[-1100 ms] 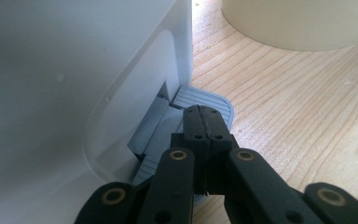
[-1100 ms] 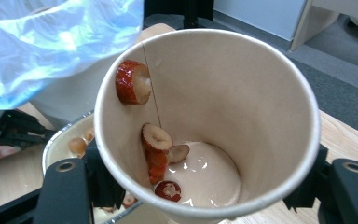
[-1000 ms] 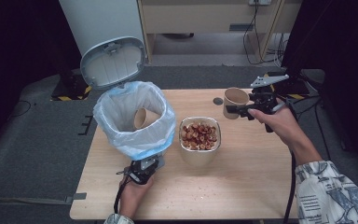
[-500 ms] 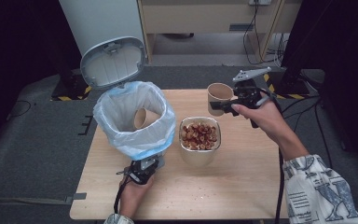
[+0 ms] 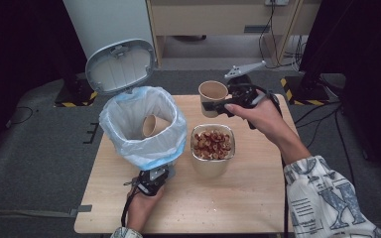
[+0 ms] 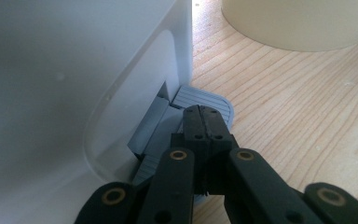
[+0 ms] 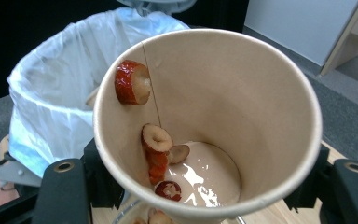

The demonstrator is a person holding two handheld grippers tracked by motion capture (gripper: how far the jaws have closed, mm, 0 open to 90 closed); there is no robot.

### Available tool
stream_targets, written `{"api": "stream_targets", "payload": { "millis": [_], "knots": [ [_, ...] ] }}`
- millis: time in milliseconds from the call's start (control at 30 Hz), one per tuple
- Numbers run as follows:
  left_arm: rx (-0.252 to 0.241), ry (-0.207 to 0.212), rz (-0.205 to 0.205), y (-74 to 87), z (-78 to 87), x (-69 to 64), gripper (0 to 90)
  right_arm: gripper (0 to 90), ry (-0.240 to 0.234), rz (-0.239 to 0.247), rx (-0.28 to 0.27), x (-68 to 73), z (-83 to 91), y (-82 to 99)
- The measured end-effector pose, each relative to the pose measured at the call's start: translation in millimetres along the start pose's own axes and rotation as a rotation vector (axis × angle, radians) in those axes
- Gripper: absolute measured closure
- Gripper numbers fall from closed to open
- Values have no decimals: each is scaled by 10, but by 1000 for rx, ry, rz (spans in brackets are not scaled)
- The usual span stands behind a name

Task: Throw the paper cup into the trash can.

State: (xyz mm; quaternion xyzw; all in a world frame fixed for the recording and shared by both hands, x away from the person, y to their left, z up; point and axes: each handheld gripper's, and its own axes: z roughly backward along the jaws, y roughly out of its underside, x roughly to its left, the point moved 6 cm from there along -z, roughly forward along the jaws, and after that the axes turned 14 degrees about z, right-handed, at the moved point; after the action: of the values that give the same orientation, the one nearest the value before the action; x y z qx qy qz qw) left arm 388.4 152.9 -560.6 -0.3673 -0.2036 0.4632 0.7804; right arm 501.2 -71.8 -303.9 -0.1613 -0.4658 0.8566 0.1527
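Behind the bin (image 5: 144, 126), its pedal (image 6: 200, 100) hides under the closed left tongs (image 6: 204, 122); right tongs (image 5: 209, 107) clamp the paper cup (image 5: 212, 94), walls between them.

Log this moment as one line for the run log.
left gripper shut on bin pedal | right gripper holding paper cup | lid open

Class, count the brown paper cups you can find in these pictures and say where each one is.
2. One brown paper cup is held above the table by the right gripper; another brown paper cup lies inside the white bag-lined bin. More may be hidden deeper in the bin.
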Motion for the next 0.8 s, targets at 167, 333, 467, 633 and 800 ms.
{"api": "stream_targets", "payload": {
  "millis": [167,333,467,633,800],
  "knots": [
    [-2,1,25,12,-1,-21,896,306,-14,7,-4,76,-92,-161],
    [-1,2,67,28,-2,-57,896,305,-21,1,-12,123,-150,-289],
    [-4,-4,61,27,-3,-62,896,304,-25,-3,-14,161,-216,-382],
    [-6,-2,66,28,-4,-61,896,301,-39,12,-8,254,-381,-516],
    [-5,-1,66,29,-3,-59,896,300,-62,10,-14,320,-503,-583]
  ]
}}
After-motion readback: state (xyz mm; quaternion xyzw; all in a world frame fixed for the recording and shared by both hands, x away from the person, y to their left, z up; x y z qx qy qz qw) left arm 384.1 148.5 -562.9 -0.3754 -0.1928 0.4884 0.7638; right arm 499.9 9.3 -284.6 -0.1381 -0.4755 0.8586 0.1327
